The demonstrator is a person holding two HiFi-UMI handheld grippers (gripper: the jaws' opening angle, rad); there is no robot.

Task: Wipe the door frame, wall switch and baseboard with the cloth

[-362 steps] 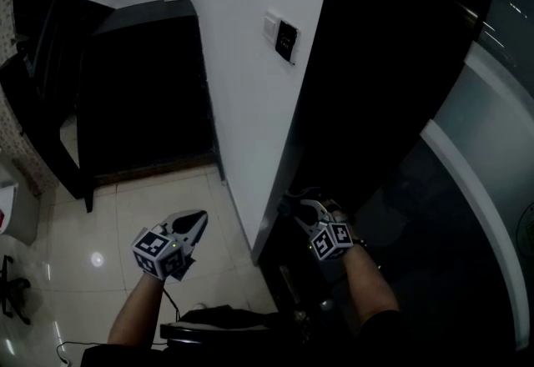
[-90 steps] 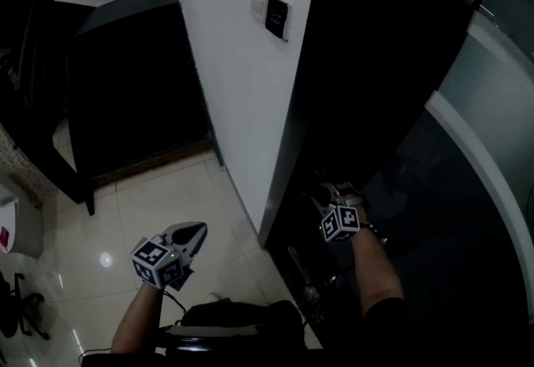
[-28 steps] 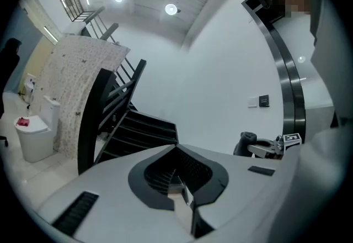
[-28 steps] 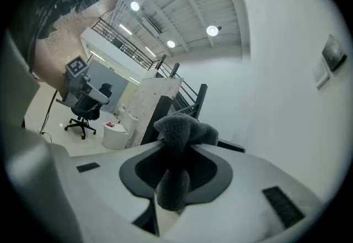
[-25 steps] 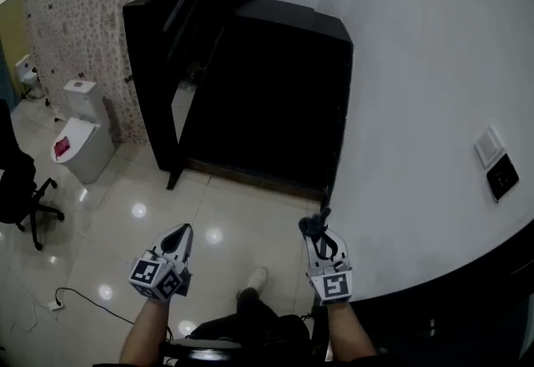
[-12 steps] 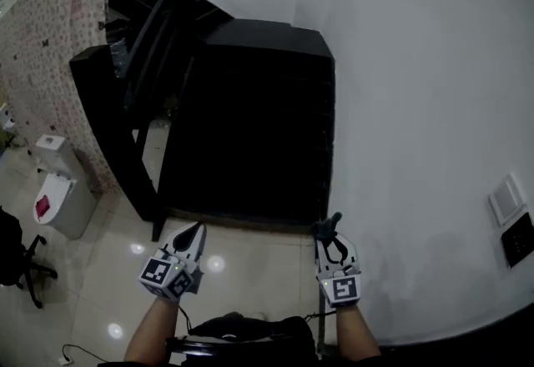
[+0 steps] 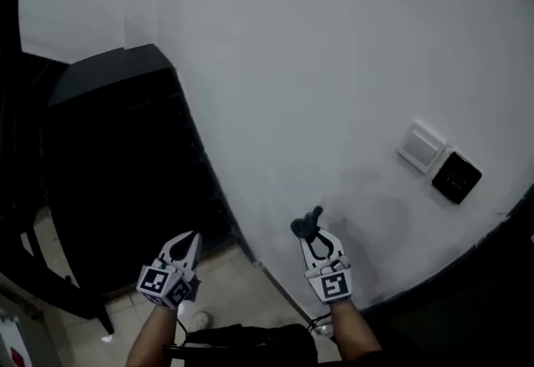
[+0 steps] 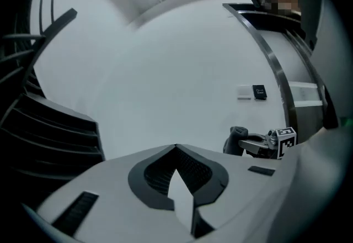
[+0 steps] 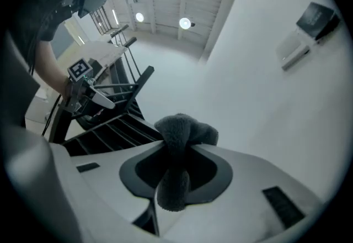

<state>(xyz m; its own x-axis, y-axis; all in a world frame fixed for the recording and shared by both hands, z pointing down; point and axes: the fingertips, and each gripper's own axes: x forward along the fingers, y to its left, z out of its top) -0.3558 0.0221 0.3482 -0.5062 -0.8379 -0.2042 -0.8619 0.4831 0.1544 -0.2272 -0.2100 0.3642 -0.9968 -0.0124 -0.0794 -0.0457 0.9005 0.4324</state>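
My right gripper (image 7: 312,233) is shut on a dark grey cloth (image 7: 305,226), bunched at its tips and held just off the white wall (image 7: 317,65). The cloth (image 9: 179,142) sticks out between the jaws in the right gripper view. A white wall switch (image 7: 420,147) and a black panel (image 7: 456,178) beside it sit on the wall up and to the right; both switch (image 9: 298,51) and panel (image 9: 315,15) show in the right gripper view. My left gripper (image 7: 185,244) hangs lower left, shut and empty; its tips (image 8: 176,177) meet. The dark door frame (image 7: 492,273) curves at lower right.
A black cabinet (image 7: 125,165) stands against the wall at left, with pale floor tile (image 7: 234,290) below. A dark railing (image 9: 116,93) shows in the right gripper view. A person's shoe (image 7: 193,317) is on the floor near my left gripper.
The view has swung right and up: the cabinet slid left, and the switch and black panel moved toward the middle. My right gripper with the cloth stays at the wall.
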